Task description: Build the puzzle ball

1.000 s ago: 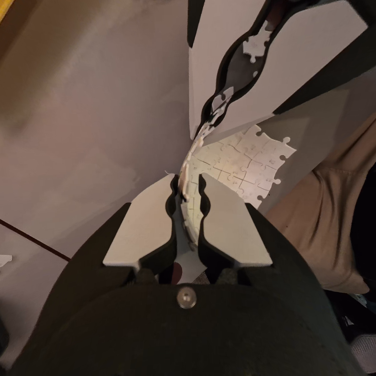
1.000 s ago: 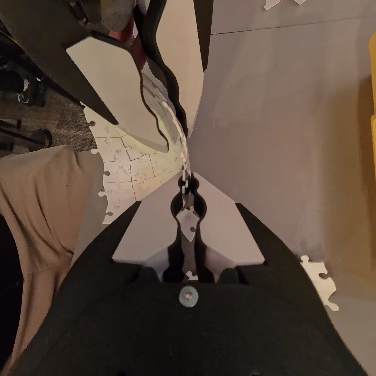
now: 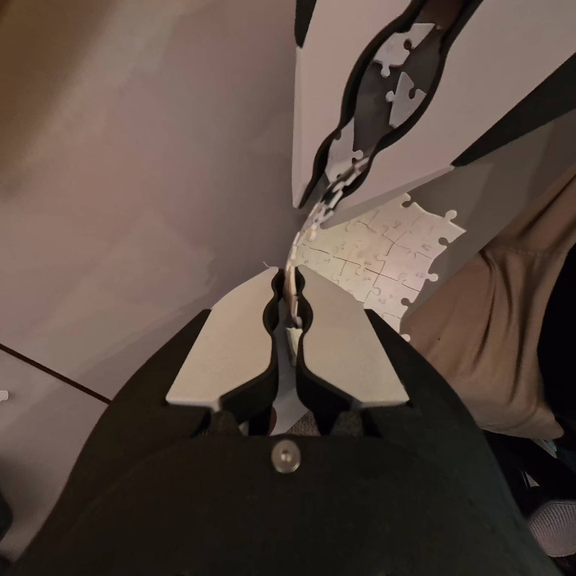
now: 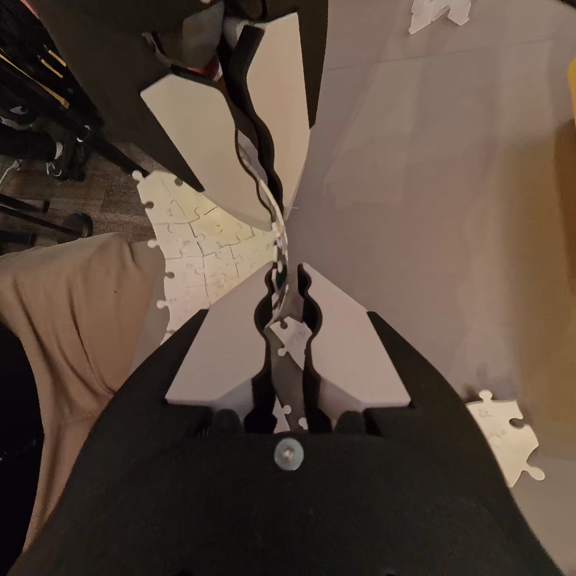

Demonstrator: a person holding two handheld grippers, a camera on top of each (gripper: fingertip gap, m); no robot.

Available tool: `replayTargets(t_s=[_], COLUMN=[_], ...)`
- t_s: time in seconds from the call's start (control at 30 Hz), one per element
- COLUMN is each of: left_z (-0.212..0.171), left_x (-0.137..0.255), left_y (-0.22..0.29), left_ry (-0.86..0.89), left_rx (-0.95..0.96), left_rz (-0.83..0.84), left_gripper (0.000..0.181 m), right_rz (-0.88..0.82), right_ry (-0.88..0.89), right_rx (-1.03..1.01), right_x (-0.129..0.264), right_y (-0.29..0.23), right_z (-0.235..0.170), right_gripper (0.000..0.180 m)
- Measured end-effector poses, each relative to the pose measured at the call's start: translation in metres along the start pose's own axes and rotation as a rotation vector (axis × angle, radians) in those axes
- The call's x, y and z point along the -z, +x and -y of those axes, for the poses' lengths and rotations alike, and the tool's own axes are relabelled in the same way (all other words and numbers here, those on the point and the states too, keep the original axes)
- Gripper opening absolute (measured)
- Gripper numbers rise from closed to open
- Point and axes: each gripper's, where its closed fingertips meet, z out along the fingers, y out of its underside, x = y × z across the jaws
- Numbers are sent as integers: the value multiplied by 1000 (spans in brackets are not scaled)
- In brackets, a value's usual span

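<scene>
- Left wrist view, far left: a bare grey tabletop with a thin dark seam running across at about 8 o'clock, and a tiny white scrap at the left edge.
- Center: the left gripper is clamped on the rim of the puzzle ball section, a curved sheet of joined white pieces seen nearly edge-on between its fingers. The sheet fans out toward 2 o'clock, showing its pale inner side with the piece outlines.
- At 1 o'clock the right gripper comes in from the top and meets the same rim higher up. Through the gap between its fingers you can see a couple of loose puzzle pieces on the tabletop.
- Right side: tan fabric, looks like the person's clothing.
- Right wrist view, left: same tan fabric at 9 o'clock, floor and dark chair legs above it.
- Center: the right gripper has its jaws a little apart. The curved rim sits between them against the left finger, so honestly can't tell if it's actually pinching it.
- At 12 o'clock the left gripper bites the rim.
- Right: a joined clump of pieces at 4 o'clock, more pieces at 1 o'clock.
</scene>
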Motion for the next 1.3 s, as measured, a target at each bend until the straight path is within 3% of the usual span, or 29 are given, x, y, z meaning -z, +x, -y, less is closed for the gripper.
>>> replayTargets(t_s=[0.67,0.77,0.83,0.93,1.17,1.3], left_z=[6,5,6,3,7,16], left_x=[-5,-2,-1,-2,-2,-3], left_y=[11,7,7,6,8,10], left_ry=[16,5,13,13,42,59], left_rx=[-38,-28,-25,-10,-23,-48], left_rz=[-17,-9,-13,-18,-11,-2], left_gripper=[5,5,5,6,20,12], right_rz=[24,3,-6,-7,1,4], right_ry=[3,24,27,16,16,19], right_rx=[-5,7,6,-1,-10,-8], right_x=[-8,-9,-5,4,7,6], right_y=[-8,-7,-5,-3,-7,-8], right_z=[4,7,8,4,-4,-4], right_gripper=[0,4,22,23,3,1])
